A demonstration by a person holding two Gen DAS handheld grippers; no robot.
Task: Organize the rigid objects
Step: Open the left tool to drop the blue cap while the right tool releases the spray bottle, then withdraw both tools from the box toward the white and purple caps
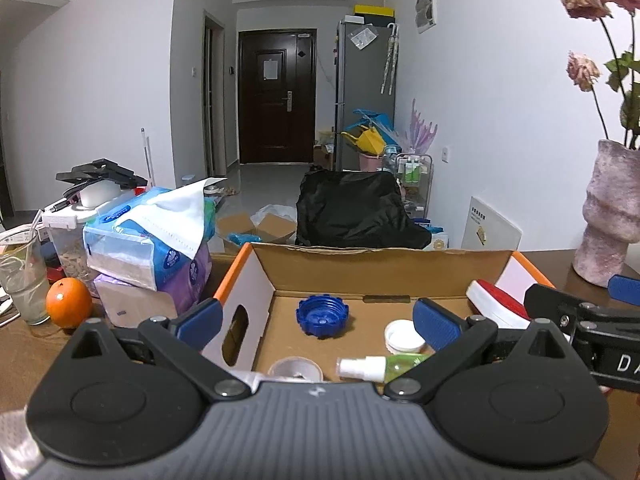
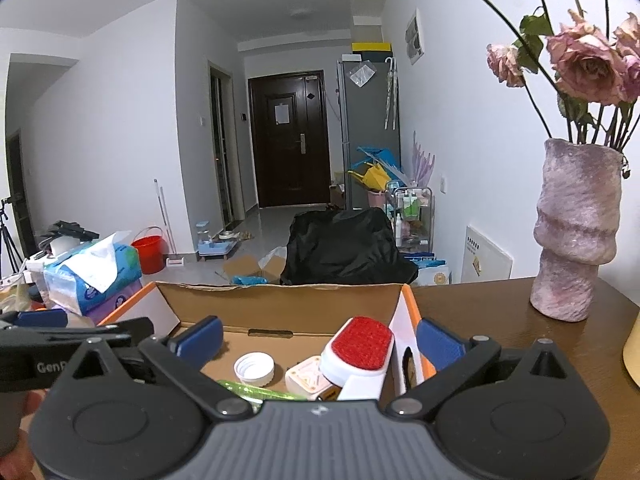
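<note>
Sitting inside the open brown cardboard box (image 1: 384,270) on the dark wooden table (image 2: 520,340): a round ridged blue plastic cap (image 1: 322,315), a round white plastic lid (image 1: 403,335), a small clear spray bottle of green liquid (image 1: 382,367) lying flat with its nozzle pointing left, and a white brush with a fuzzy red pad (image 2: 362,350) leaning against the right wall, long side running up and away. Hovering over the box, left gripper (image 1: 318,320) and right gripper (image 2: 320,338), both spread wide and gripping nothing.
</note>
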